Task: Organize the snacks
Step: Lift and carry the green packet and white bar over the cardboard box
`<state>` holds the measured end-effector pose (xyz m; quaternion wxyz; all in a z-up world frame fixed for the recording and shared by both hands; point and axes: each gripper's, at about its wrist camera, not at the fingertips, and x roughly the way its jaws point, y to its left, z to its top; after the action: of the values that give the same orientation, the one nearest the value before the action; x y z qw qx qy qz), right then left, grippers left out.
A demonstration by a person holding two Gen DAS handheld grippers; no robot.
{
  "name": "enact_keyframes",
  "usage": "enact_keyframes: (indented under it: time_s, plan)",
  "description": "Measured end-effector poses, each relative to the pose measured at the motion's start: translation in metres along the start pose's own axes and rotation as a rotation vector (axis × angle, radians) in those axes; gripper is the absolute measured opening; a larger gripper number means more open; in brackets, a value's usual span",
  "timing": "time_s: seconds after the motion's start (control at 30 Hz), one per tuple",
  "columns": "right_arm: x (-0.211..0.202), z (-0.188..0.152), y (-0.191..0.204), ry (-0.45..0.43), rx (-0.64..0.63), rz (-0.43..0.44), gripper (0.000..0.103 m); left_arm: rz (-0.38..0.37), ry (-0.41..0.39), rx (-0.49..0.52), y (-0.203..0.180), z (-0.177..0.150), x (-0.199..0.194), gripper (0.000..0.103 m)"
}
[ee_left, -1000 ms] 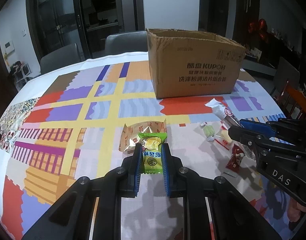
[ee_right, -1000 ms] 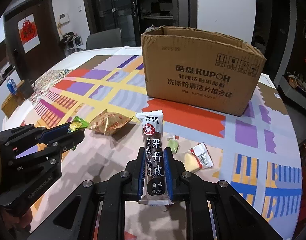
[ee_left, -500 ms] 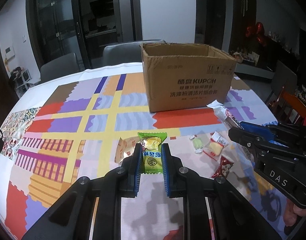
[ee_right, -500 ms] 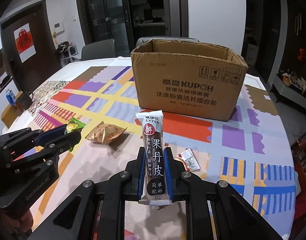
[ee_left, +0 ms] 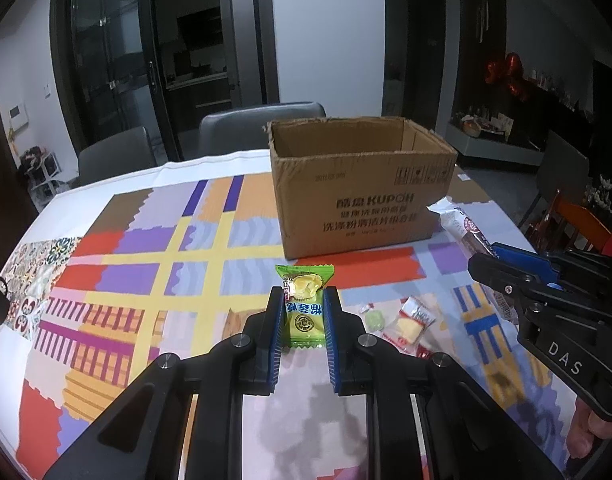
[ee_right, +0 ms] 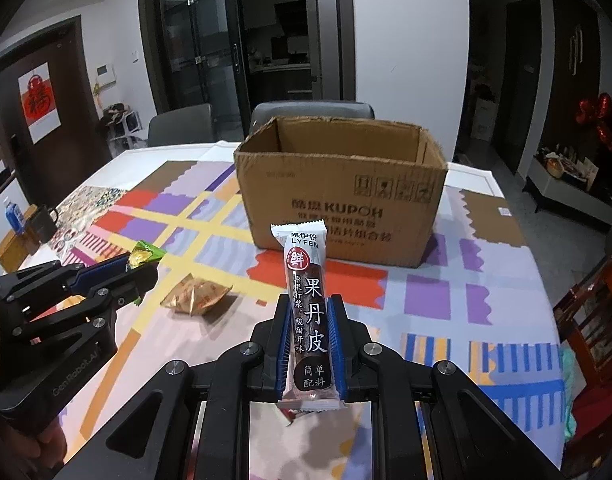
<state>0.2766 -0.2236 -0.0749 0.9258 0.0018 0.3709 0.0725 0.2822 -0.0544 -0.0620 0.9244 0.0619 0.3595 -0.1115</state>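
Gripping green candy packet (ee_left: 304,312), dark fruit-leather bar (ee_right: 308,312)

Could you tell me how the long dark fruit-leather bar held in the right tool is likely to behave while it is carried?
The fruit-leather bar stands nearly straight above the right tool, so it is probably fairly stiff. Its glossy wrapper may be slippery, and the pads grip only its lower half, so it could slide. It looks slim, likely light.

Grey chairs (ee_right: 312,110) stand at the far edge of the bench (ee_right: 426,300), which wears a bright patchwork cloth. Behind them are dark glass doors (ee_right: 210,40) and a white wall (ee_right: 406,32). Red balloons (ee_right: 598,120) hang at right.
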Motion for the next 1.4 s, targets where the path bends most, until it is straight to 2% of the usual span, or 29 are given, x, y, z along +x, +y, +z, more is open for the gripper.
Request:
enact_keyframes:
  time_s: [0.57,1.4]
  plan:
    - [-0.014,0.035,-0.02,-0.053,0.03,-0.043,0.019,-0.004,-0.047,-0.009,-0.008,0.044,0.002,0.02]
    - [-0.005,0.086,-0.041,-0.105,0.067,-0.089,0.019,-0.009,-0.104,-0.024,-0.011,0.104,0.02,0.02]
